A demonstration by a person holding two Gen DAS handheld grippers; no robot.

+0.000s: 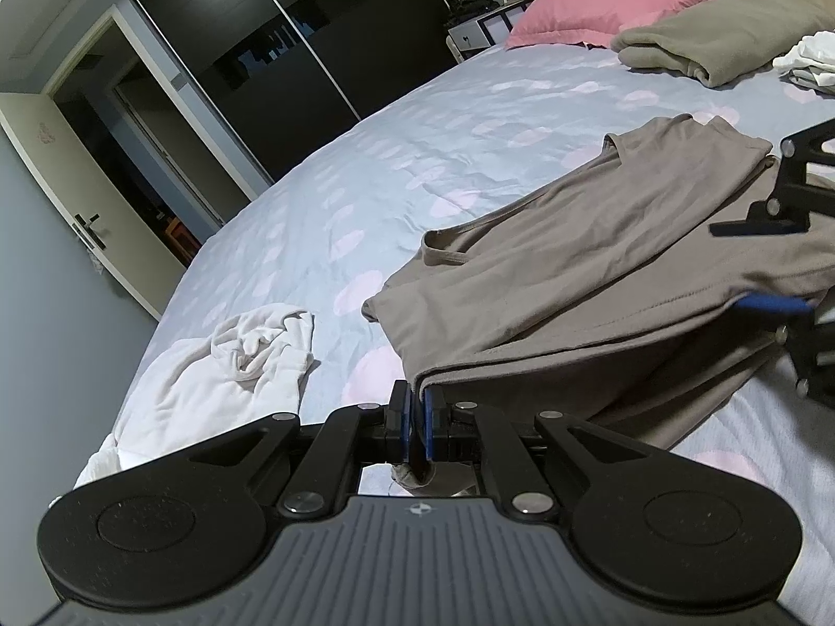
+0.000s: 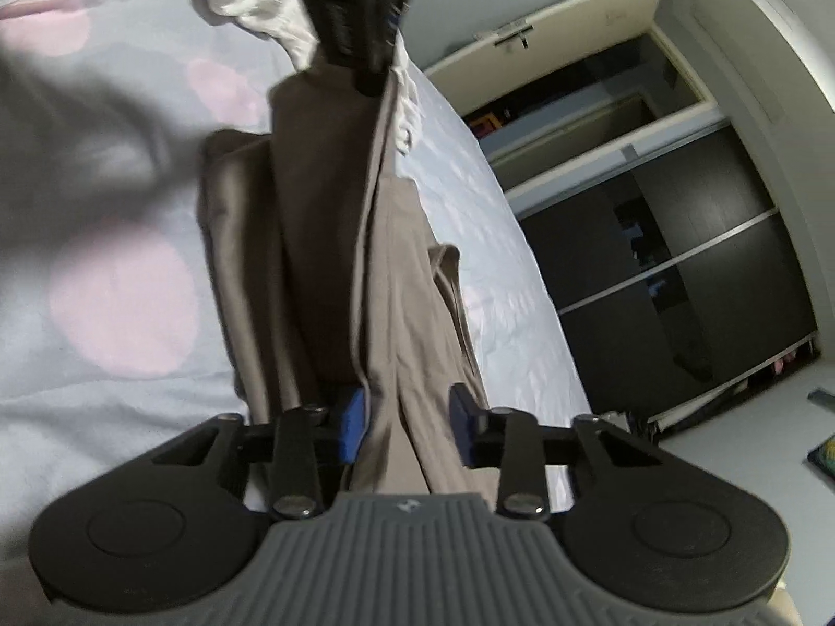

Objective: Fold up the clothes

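A taupe garment (image 1: 574, 271) lies partly folded on the bed's blue sheet with pink spots (image 1: 417, 156). My left gripper (image 1: 416, 401) is shut on the garment's near corner, and a bit of cloth hangs below the pads. At the right edge of the left wrist view, my right gripper (image 1: 751, 266) straddles the garment's other edge, one finger above and one blue pad below. In the right wrist view the garment (image 2: 396, 271) runs between the right gripper's (image 2: 407, 417) parted jaws. The left pad touches the folded edge and the other stands clear. The left gripper (image 2: 355, 15) shows at the far end.
A crumpled white garment (image 1: 245, 365) lies left of the taupe one near the bed's edge. A pink pillow (image 1: 616, 5), a folded olive blanket (image 1: 704, 36) and a white clothes pile (image 1: 809, 57) sit at the bed's head. Dark sliding wardrobe doors (image 1: 292, 52) stand beyond.
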